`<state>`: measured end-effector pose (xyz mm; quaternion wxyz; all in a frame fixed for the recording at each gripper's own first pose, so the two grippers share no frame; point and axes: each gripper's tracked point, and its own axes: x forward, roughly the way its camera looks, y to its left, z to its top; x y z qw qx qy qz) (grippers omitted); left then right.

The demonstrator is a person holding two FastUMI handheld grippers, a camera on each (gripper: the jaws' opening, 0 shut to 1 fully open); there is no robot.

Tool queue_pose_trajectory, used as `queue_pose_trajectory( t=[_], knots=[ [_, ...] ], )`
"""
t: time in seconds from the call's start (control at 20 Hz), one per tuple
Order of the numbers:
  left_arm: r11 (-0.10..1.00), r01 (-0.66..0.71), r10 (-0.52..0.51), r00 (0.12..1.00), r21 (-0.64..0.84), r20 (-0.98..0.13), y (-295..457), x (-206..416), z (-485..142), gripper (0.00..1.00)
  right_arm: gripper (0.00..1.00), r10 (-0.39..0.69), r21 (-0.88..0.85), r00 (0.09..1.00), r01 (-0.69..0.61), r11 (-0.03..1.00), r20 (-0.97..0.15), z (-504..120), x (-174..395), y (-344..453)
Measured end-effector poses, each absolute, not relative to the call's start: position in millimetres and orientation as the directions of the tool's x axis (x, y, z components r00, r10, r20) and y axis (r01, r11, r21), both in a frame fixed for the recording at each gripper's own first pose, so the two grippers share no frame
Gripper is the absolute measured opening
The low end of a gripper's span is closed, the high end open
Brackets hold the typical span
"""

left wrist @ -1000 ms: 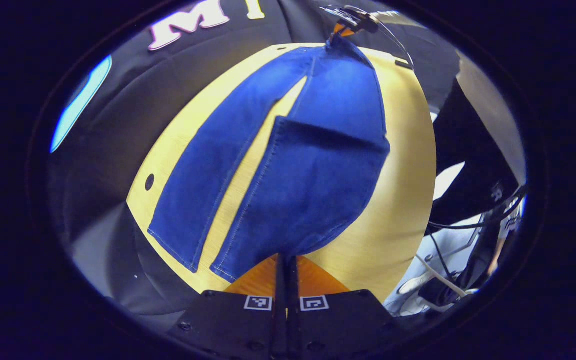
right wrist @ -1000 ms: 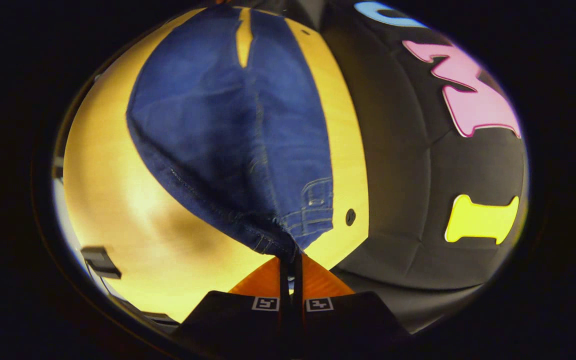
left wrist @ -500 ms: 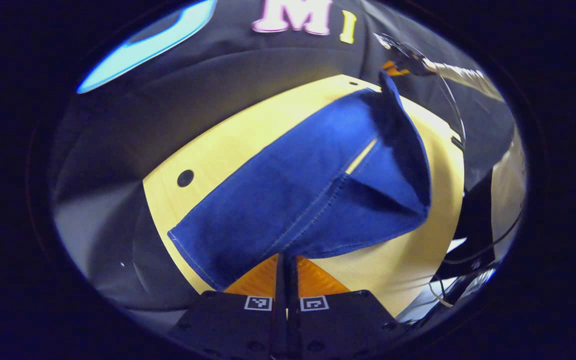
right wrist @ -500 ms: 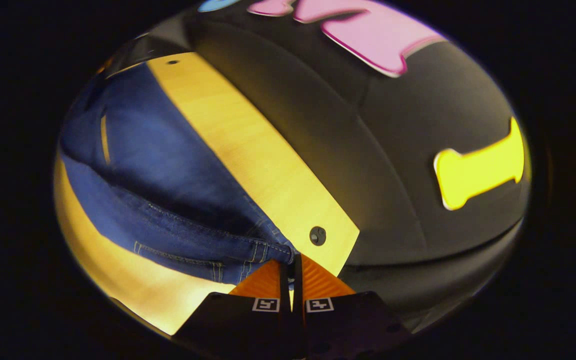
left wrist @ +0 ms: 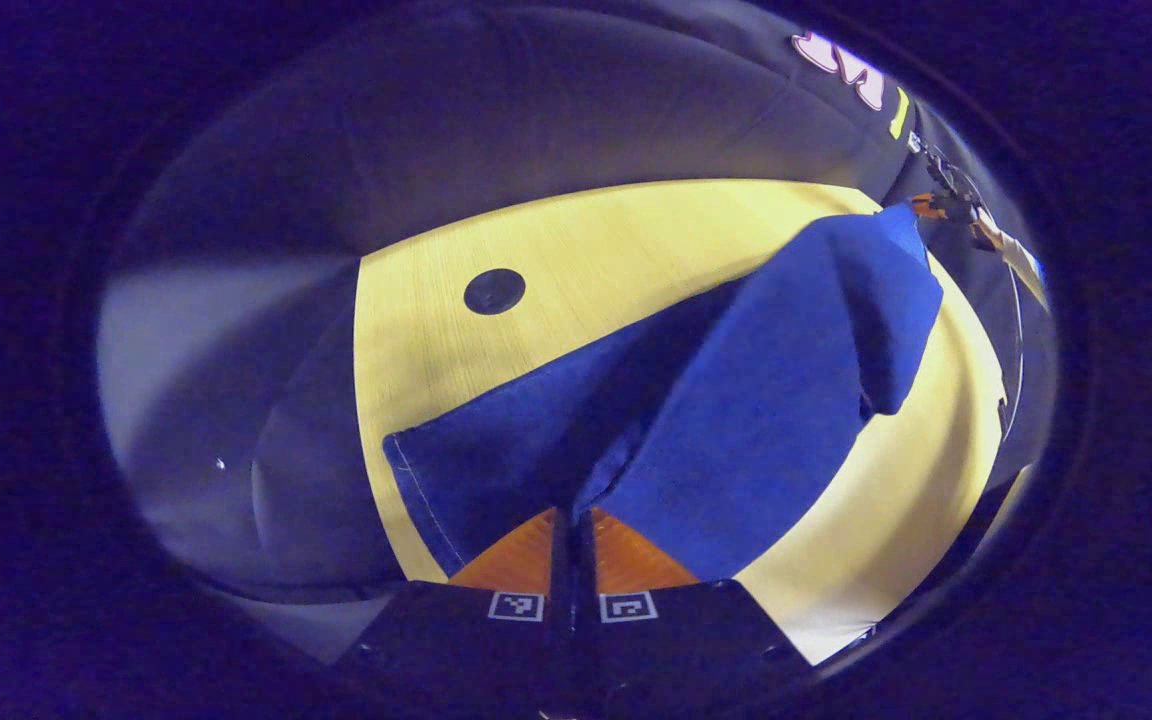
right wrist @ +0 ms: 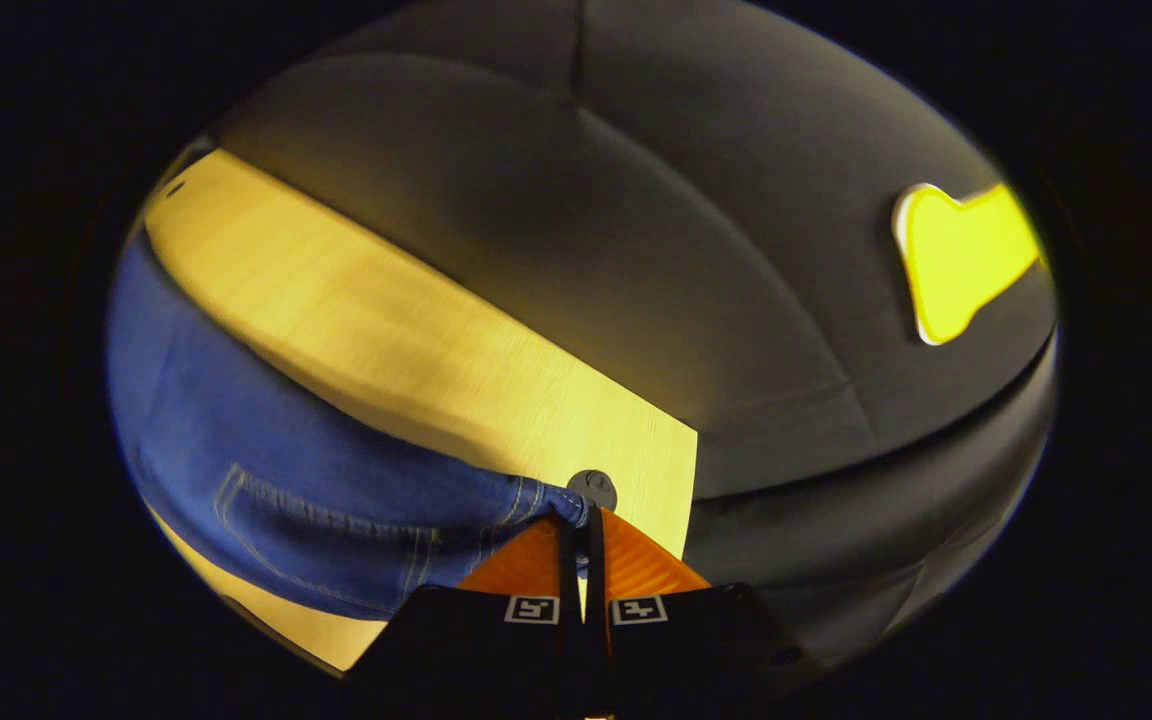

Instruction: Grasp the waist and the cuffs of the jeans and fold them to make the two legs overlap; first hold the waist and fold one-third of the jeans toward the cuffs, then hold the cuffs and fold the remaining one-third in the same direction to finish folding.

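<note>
My left gripper point(left wrist: 572, 515) pinches a cuff of the jeans point(left wrist: 736, 400) and holds one leg up over the other leg, which lies flat on the table point(left wrist: 586, 240). My right gripper point(right wrist: 581, 520) pinches the waist, low over the table near a round hole point(right wrist: 592, 487)

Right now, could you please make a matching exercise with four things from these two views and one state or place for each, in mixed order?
Things:
1. left gripper
2. right gripper
3. wooden table
4. round hole

States or places:
a. set in the tabletop near its corner
b. shut on the cuff end of the jeans
c. lies under the jeans
d. shut on the waist end, by the belt loops

Pairs: 1-b; 2-d; 3-c; 4-a
</note>
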<state>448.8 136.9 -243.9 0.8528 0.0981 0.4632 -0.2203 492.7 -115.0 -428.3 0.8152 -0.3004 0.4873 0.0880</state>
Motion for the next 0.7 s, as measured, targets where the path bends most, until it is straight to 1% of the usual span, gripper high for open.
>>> queue_pose_trajectory(
  t=[0.05, 0.2, 0.25, 0.3, 0.35, 0.45, 0.5, 0.55, 0.6, 0.7],
  knots=[
    [0.885, 0.465, -0.271, 0.485, -0.017, -0.831, 128, 452, -235, 0.06, 0.04, -0.151, -0.407, 0.5, -0.454, 0.792, -0.852, -434, 489, -110],
    [0.895, 0.442, -0.185, 0.49, 0.06, -0.852, 125, 452, -220, 0.08, 0.05, -0.176, -0.468, 0.522, -0.501, 0.728, -0.834, -436, 492, -107],
    [0.897, 0.435, -0.178, 0.508, 0.073, -0.843, 124, 453, -214, 0.13, 0.05, -0.176, -0.474, 0.528, -0.506, 0.721, -0.831, -435, 489, -107],
    [0.901, 0.427, -0.181, 0.54, 0.081, -0.822, 121, 454, -208, 0.15, 0.07, -0.169, -0.474, 0.538, -0.499, 0.726, -0.826, -433, 486, -108],
    [0.905, 0.417, -0.188, 0.571, 0.085, -0.799, 114, 455, -200, 0.22, 0.22, -0.156, -0.455, 0.541, -0.48, 0.75, -0.827, -431, 481, -111],
    [0.921, 0.384, -0.196, 0.614, 0.072, -0.764, 104, 435, -176, 0.74, 0.51, -0.148, -0.422, 0.552, -0.411, 0.808, -0.821, -420, 466, -114],
    [0.926, 0.369, -0.195, 0.647, 0.079, -0.737, 100, 442, -174, 0.99, 0.75, -0.13, -0.396, 0.554, -0.393, 0.83, -0.822, -407, 454, -109],
    [0.931, 0.349, -0.175, 0.678, 0.103, -0.714, 101, 439, -165, 0.98, 0.98, -0.116, -0.384, 0.573, -0.373, 0.845, -0.811, -399, 448, -110],
    [0.941, 0.31, -0.142, 0.724, 0.135, -0.675, 103, 434, -150, 0.98, 0.96, -0.111, -0.378, 0.59, -0.352, 0.856, -0.8, -390, 442, -110],
    [0.963, 0.232, -0.113, 0.808, 0.135, -0.578, 98, 426, -118, 0.98, 0.98, -0.081, -0.328, 0.617, -0.298, 0.896, -0.782, -377, 424, -107]
  ],
)
